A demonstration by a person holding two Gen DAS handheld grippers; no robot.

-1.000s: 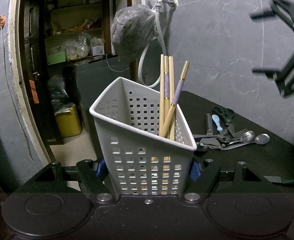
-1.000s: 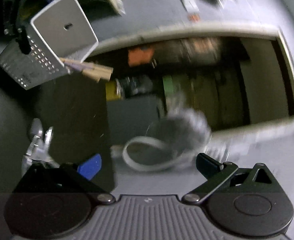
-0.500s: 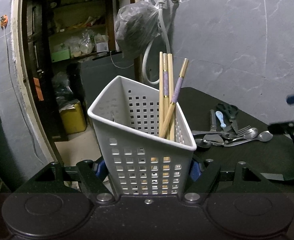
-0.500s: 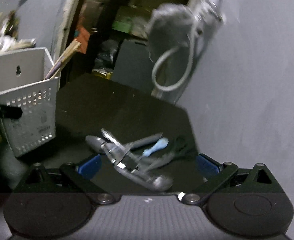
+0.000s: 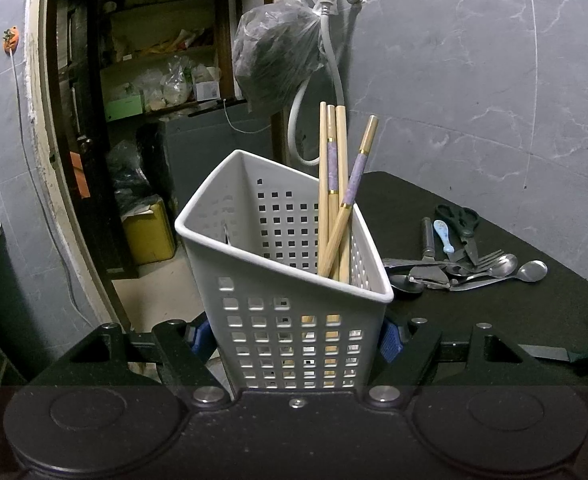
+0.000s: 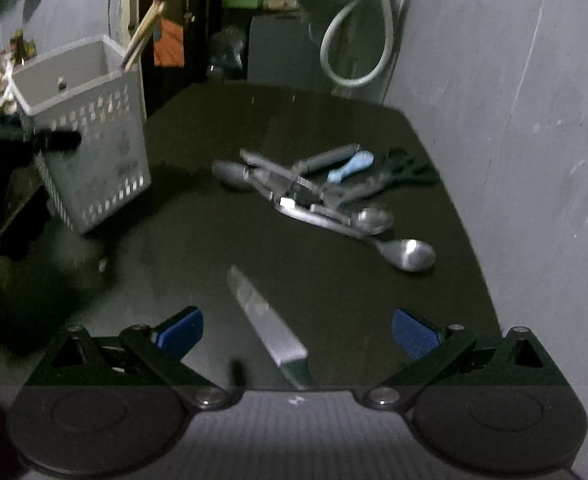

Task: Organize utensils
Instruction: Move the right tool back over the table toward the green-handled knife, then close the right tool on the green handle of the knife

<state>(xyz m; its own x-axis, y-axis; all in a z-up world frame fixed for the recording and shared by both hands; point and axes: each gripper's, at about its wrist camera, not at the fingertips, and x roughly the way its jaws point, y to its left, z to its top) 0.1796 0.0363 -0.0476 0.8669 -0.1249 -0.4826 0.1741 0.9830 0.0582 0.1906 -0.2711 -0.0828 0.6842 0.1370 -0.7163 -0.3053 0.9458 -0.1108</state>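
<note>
My left gripper [image 5: 294, 336] is shut on a white perforated utensil basket [image 5: 285, 280], held tilted at the table's left edge. Several wooden chopsticks [image 5: 336, 184] with purple bands stand in it. In the right wrist view the same basket [image 6: 89, 140] shows at the left. My right gripper [image 6: 296, 330] is open, hovering over a knife [image 6: 263, 320] that lies between its fingers without touching them. Further off lies a pile of utensils [image 6: 318, 192]: spoons, a fork, black scissors, a blue-handled piece. A single spoon [image 6: 408, 254] lies nearest the knife.
The black table [image 6: 197, 240] ends at a grey marble-look wall [image 5: 474, 100] on the right. A hose and a dark plastic bag [image 5: 273, 60] hang from a tap at the back. A doorway with cluttered shelves [image 5: 149, 80] opens on the left.
My right gripper has rolled upright and come down toward the table, now over the knife. It has left the left wrist view. The basket and left gripper have stayed still.
</note>
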